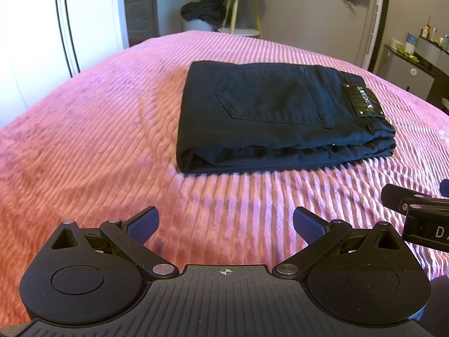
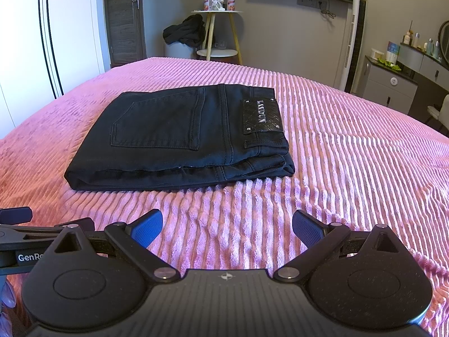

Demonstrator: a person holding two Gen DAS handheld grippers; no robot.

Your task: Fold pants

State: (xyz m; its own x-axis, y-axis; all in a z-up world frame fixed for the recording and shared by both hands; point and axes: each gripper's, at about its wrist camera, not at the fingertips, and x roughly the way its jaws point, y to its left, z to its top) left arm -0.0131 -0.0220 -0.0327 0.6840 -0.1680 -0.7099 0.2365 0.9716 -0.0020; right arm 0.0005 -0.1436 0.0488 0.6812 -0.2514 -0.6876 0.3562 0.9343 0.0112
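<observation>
1. Right up close, the left gripper (image 1: 226,224), black with blue rubber pads, hangs just over the bed. Its two fingers are spread wide apart and nothing is between them.
2. Next to it, the right gripper (image 2: 227,226) looks the same: fingers wide apart, holding nothing. Each one peeks into the edge of the other's view, so they sit side by side.
3. Under both lies the pink fluffy bed cover with ridges (image 1: 98,140). A strip of bare cover sits between the grippers and the pants, so neither touches them.
4. A bit farther on, in the middle of the bed, rest the black denim pants (image 2: 179,140). They are folded into a neat flat bundle, several layers thick. The back pocket and the shiny black label (image 2: 262,116) face up.
5. I think the folding is done, or very nearly. The edges line up well, and maybe only a little pat is left.
6. Far behind, past the bed, stands a small round white side table with yellow legs (image 2: 221,32).
</observation>
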